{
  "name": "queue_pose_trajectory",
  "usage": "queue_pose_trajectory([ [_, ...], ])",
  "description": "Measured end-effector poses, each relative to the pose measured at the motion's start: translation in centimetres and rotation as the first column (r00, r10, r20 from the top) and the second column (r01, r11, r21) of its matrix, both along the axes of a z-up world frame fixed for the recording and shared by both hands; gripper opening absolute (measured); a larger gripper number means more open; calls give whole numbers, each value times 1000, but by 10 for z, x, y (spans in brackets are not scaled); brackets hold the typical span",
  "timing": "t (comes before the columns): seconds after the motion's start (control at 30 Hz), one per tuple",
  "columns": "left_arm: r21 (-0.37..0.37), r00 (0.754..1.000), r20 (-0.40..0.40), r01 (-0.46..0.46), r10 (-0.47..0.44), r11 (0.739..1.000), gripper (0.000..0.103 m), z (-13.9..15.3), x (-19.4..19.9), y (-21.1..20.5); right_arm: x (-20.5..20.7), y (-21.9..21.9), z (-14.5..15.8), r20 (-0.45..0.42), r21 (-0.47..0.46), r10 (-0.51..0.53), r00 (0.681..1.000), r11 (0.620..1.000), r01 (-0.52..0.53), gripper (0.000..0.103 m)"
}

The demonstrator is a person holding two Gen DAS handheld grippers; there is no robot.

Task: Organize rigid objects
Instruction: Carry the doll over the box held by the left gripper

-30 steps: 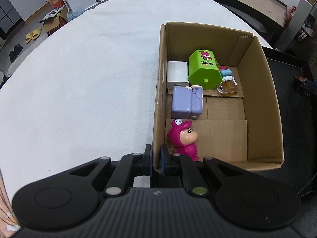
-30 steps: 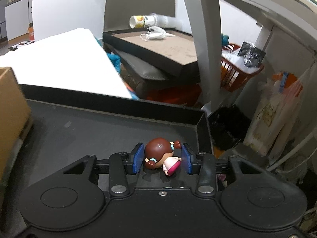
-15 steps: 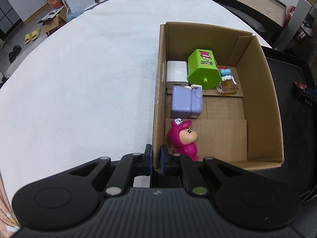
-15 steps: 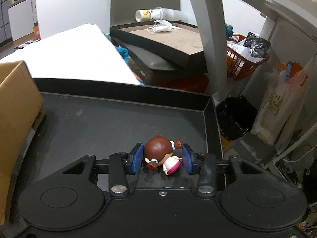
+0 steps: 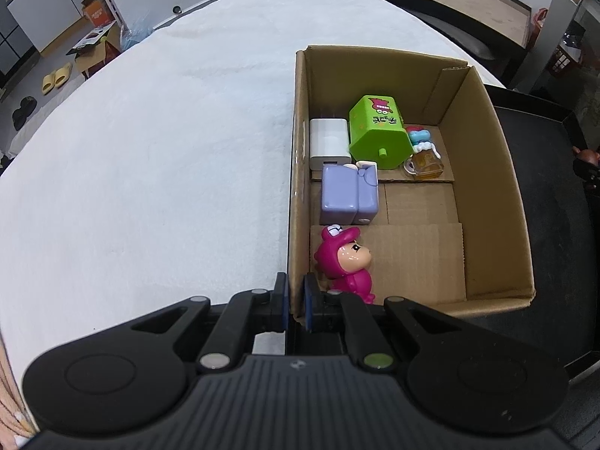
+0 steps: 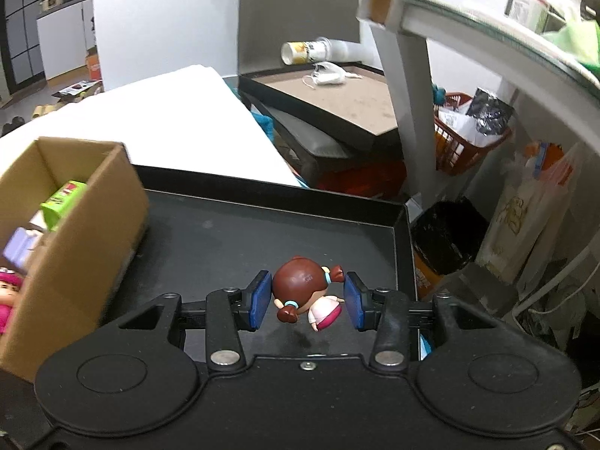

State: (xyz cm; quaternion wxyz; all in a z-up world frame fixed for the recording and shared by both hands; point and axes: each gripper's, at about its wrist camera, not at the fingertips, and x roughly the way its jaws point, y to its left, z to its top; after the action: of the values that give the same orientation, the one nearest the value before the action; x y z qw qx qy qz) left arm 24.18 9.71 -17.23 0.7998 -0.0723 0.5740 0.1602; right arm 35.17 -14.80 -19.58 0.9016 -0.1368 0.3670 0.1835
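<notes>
My left gripper (image 5: pixel 296 302) is shut on the near left wall of the cardboard box (image 5: pixel 297 172). In the box lie a pink figurine (image 5: pixel 347 262), a purple block toy (image 5: pixel 348 197), a white charger (image 5: pixel 328 142), a green box toy (image 5: pixel 377 131) and a small amber bottle (image 5: pixel 425 163). My right gripper (image 6: pixel 307 302) is shut on a brown-haired doll figurine (image 6: pixel 303 288) and holds it above the black tray (image 6: pixel 225 240). The box also shows in the right wrist view (image 6: pixel 86 232), at the left.
The box stands between a white cloth-covered table (image 5: pixel 150 150) and the black tray (image 5: pixel 555 225). Beyond the tray are a second tray (image 6: pixel 337 93) with a mask, a white table leg (image 6: pixel 401 93), an orange basket (image 6: pixel 465 142) and bags.
My right gripper has risen and swung left with the doll, so the box and its toys have come into its view. The left gripper and box have not moved.
</notes>
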Motion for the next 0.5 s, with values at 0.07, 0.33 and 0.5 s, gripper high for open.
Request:
queue_pose_trajectory([
  [0.07,-3,1000,7,1,-1,1000,7,1,-1,0,-5,4,9,12,4,7,1000,1000,-7,41],
  [0.33,-4,999,36,19,-19,1000,7,4,-7,1,-23,23,46,63,3,52,997,999,-52,41],
  [0.5,-9,998,56,27,-27,1000,7,6,-10,2,-30,38,67,86,14,70,994,997,-71,41],
])
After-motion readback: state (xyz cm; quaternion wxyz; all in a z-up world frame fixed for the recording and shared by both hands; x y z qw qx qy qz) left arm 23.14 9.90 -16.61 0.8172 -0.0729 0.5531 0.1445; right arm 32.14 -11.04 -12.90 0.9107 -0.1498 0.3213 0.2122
